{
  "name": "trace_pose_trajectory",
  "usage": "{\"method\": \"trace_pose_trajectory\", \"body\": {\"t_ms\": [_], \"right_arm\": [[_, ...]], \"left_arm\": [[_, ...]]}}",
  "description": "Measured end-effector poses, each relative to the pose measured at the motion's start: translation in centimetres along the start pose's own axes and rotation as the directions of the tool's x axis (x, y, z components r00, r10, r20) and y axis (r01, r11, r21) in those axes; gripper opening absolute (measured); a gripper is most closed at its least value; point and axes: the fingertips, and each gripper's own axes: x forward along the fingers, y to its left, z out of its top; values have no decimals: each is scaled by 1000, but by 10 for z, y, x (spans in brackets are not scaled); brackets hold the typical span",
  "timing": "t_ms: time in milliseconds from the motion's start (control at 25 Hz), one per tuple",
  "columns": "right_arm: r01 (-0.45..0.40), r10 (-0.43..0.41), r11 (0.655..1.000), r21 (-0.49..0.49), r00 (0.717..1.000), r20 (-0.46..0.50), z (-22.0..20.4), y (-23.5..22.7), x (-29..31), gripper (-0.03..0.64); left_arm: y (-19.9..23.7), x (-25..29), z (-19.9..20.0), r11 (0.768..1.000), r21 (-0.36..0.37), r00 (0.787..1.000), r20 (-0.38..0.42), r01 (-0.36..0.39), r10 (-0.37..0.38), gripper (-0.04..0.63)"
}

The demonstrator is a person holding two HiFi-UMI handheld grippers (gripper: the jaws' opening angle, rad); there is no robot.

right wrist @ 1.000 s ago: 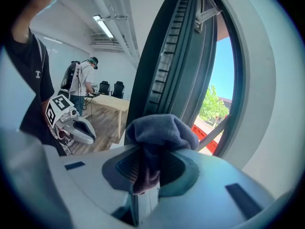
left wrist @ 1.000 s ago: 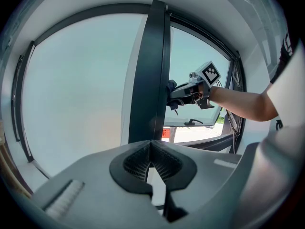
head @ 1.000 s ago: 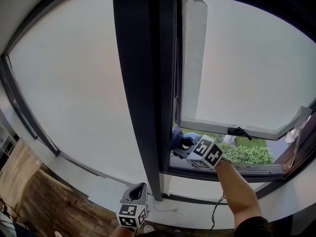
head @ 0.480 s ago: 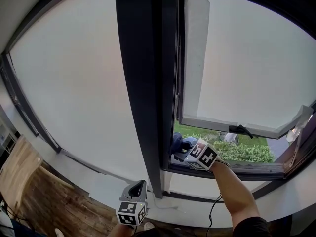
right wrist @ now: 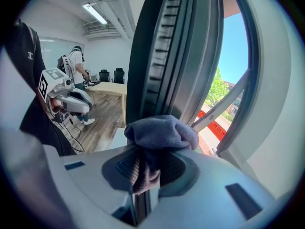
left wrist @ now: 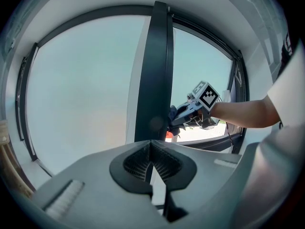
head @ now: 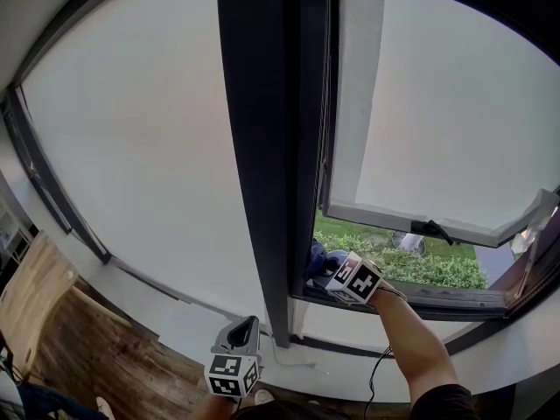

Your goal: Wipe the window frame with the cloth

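A dark window frame point(head: 271, 147) runs upright between two panes; its ribbed channel point(right wrist: 164, 56) fills the right gripper view. My right gripper point(head: 322, 268) is shut on a blue-grey cloth point(right wrist: 161, 132), and the bunched cloth point(head: 318, 255) presses against the frame's lower inner edge, just above the sill. From the left gripper view, the same cloth point(left wrist: 173, 114) shows against the dark post point(left wrist: 155, 75). My left gripper point(head: 244, 333) hangs low beneath the frame, apart from it, jaws closed with nothing between them point(left wrist: 151, 164).
The hinged sash point(head: 420, 129) stands tilted open at the right, with its black handle point(head: 430, 229) on the lower rail. Green hedge point(head: 420, 269) lies outside below. Wooden floor point(head: 79, 357) is at lower left. A cable point(head: 381, 366) hangs under my right forearm.
My right gripper with the cloth has slid down the frame's inner edge toward the sill. The left gripper has hardly moved.
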Motion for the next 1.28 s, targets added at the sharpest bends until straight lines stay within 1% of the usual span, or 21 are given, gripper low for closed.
{"method": "trace_pose_trajectory", "body": {"t_ms": [240,520,840,920,1000,1080,1200,1280], "right_arm": [[-23,17,999,-46,993,-116,-30,12,29,77],[-65,40,994,-88,965,-257,-65,24,59,77],[-51,36,997,-50,960,-277,-70,25,66,77],[-51,38,998,-33,951,-308,-72,23,67,77],[-53,40,998,-26,928,-370,-81,19,65,77],[-70,58,997,-15,914,-402,-87,20,62,77],[-82,74,997,-4,913,-400,-88,23,62,77],[-74,63,997,-11,909,-412,-91,24,59,77]], "left_arm": [[4,-1,1,1000,-2,1000,-1,-12,12,8],[15,-5,-4,999,-17,999,-7,-46,46,8],[22,-5,-11,997,-42,998,-13,-63,63,8],[23,-5,-9,997,-44,998,-9,-62,62,8],[22,-4,-7,997,-46,998,0,-60,60,8],[20,-5,-5,997,-50,998,9,-59,60,8],[19,-6,-2,997,-52,998,17,-59,60,8],[17,-7,-1,997,-52,998,23,-57,58,8]]}}
